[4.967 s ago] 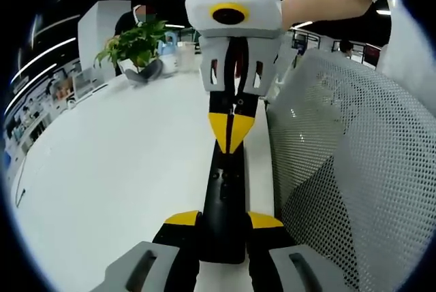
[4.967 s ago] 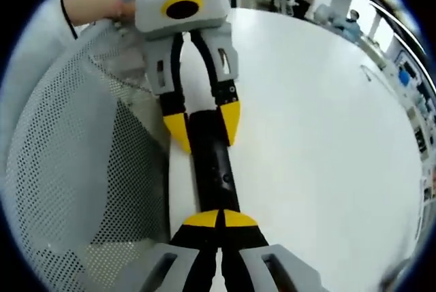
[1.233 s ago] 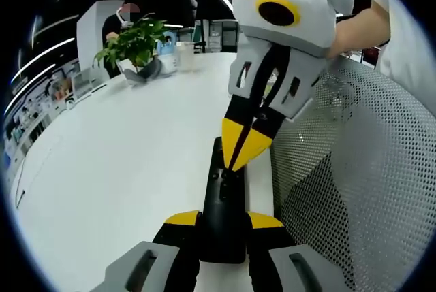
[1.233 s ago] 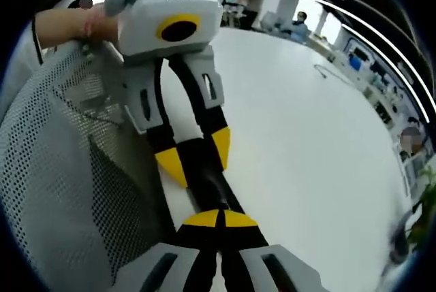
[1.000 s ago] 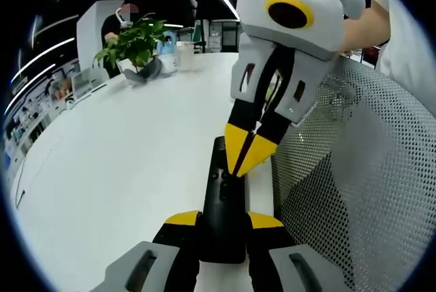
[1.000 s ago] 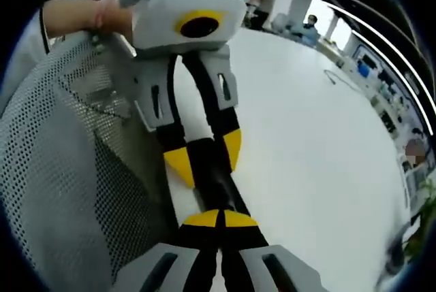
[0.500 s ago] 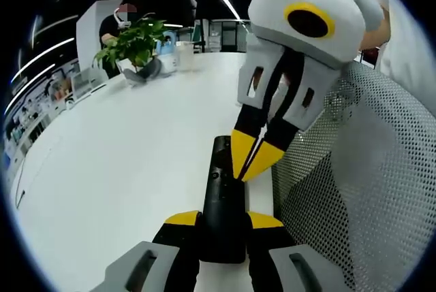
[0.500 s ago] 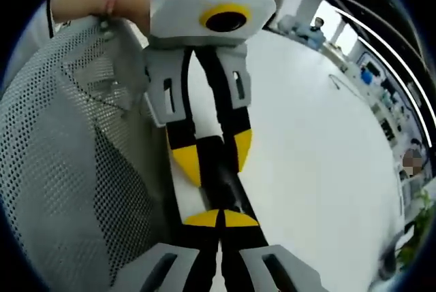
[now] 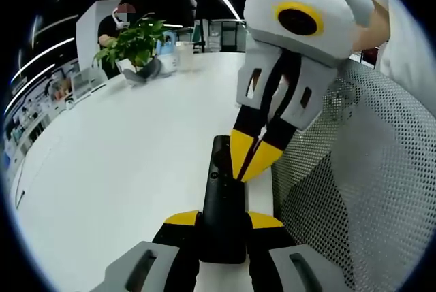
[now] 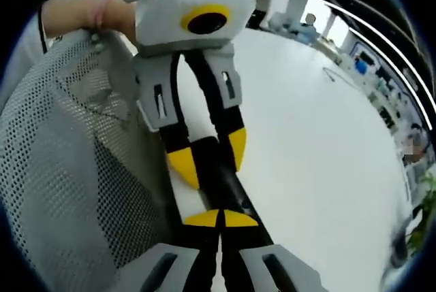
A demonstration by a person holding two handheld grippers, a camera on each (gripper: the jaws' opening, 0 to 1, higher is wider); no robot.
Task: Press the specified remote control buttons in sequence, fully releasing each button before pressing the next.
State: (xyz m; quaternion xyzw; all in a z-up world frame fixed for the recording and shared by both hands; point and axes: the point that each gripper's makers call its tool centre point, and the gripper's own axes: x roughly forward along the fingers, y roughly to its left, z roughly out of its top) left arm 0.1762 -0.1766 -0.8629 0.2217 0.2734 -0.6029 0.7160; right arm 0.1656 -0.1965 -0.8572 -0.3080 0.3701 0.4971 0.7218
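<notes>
Bare bench [image 9: 116, 163] spreads across the frame's left; a mesh chair back [image 9: 347, 169] blocks the right.

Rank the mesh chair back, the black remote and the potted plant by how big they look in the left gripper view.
1. Mesh chair back, largest.
2. Black remote.
3. Potted plant, smallest, though it stands far back on the table, so nearness skews this.

No legible text, labels, brands, numbers or signs anywhere in either view.
</notes>
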